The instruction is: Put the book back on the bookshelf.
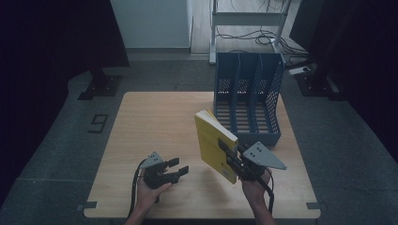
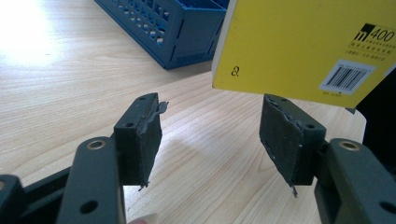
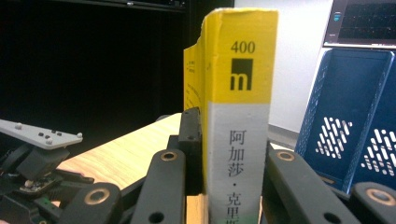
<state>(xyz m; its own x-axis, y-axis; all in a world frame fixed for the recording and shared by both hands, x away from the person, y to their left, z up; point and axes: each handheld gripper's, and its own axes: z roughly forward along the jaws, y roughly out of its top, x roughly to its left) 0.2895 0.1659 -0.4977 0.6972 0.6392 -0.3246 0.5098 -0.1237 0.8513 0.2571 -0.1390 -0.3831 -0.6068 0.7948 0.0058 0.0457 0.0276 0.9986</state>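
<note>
Camera setup: one overhead, two tool-mounted.
Your high view looks forward and down over the whole desk [image 1: 155, 117]; both tool views sit low and close, sharing the yellow book [image 2: 299, 42] and blue rack [image 3: 355, 116].

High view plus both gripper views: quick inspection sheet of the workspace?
Surface: wooden table, bare wood at left.
Job's things: yellow book held upright off the table; blue file rack at the far right, slots empty.
Clutter: nothing seen.
Grippers: right tongs shut on the book's spine; left tongs open, empty.
Cables: black cable trails from the left tongs; floor cables behind.
Surroundings: dark curtains, metal frame.
</note>
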